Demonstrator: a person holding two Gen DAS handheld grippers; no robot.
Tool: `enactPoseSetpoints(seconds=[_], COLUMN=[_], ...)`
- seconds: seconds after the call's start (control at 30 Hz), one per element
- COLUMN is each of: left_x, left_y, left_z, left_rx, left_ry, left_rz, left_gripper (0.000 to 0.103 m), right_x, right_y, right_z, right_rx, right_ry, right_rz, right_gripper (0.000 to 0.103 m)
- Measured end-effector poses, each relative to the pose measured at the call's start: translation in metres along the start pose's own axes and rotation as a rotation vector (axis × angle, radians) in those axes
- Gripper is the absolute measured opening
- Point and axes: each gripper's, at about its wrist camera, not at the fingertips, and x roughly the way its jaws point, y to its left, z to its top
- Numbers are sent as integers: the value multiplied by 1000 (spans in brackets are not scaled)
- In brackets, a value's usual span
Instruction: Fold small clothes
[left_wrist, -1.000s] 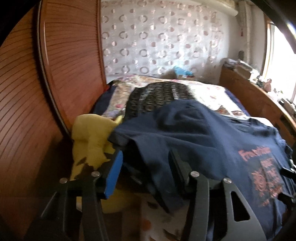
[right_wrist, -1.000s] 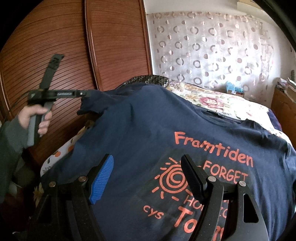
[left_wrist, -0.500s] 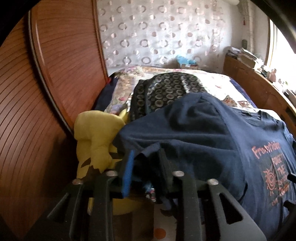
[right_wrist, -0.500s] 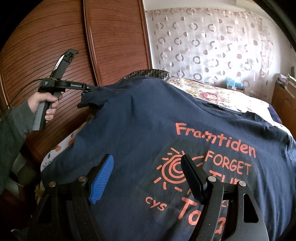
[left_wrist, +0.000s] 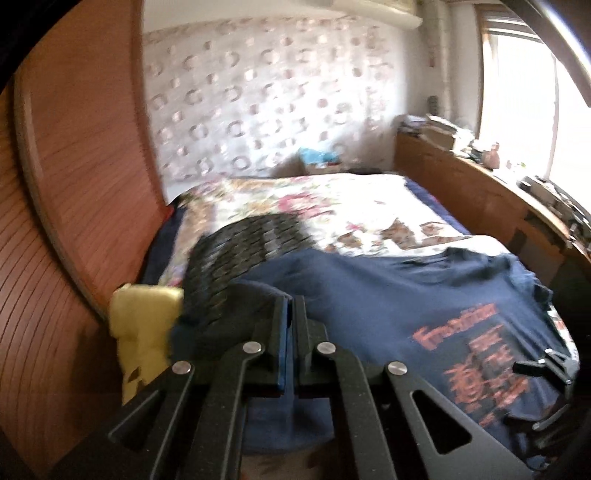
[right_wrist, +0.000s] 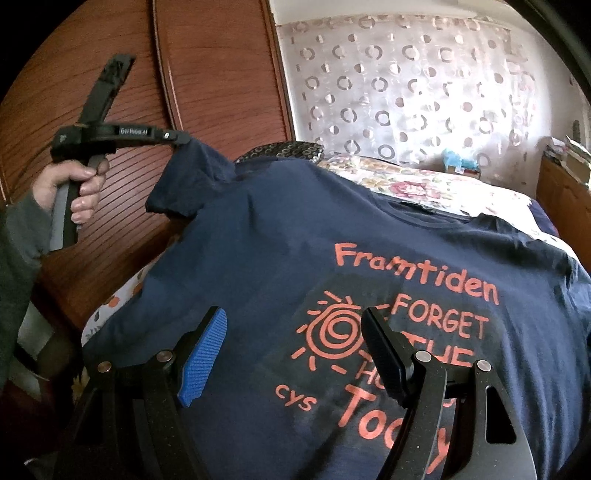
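Observation:
A navy T-shirt (right_wrist: 295, 258) with orange print "Framtiden FORGET" lies spread over a pile on the bed; it also shows in the left wrist view (left_wrist: 388, 295). My left gripper (left_wrist: 290, 306) is shut on the shirt's left sleeve and holds it lifted; in the right wrist view the left gripper (right_wrist: 181, 138) holds the sleeve up at the left. My right gripper (right_wrist: 295, 332) is open and empty, just above the shirt's printed front.
A black patterned garment (left_wrist: 240, 247) and a yellow cloth (left_wrist: 144, 325) lie under the shirt. The bed has a floral cover (left_wrist: 332, 199). A brown wooden wardrobe (right_wrist: 207, 74) stands at the left, a wooden sideboard (left_wrist: 461, 188) at the right.
My left gripper closed on the shirt's sleeve and lifted it up. The right gripper stayed open over the print.

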Motion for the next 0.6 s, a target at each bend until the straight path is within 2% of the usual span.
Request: enactPoseSetpoints(seconds=[0.13, 0.27, 0.4, 0.43, 0.47, 0.53, 0.6], left_x=[10, 22, 24, 23, 21, 19, 14], left_y=[-42, -77, -81, -81, -79, -77, -70], left_z=[18, 29, 30, 29, 27, 23, 15], left_rx=[58, 106, 96, 97, 101, 110, 119], left_ry=[2, 6, 19, 18, 21, 32, 45], left_rz=[-67, -87, -92, -95, -103, -101, -82], left_gripper=[2, 3, 4, 7, 19, 32, 33], right_x=[-2, -3, -2, -1, -1, 2, 4], right_y=[-3, -6, -4, -3, -3, -1, 0], right_z=[-3, -8, -10, -10, -8, -6, -1], right_rx=[16, 39, 51, 52, 55, 58, 54], right_ry=[-11, -12, -6, -6, -5, -5, -4], right_rz=[-14, -27, -36, -38, -39, -38, -36], right_gripper=[77, 77, 77, 77, 77, 77, 77])
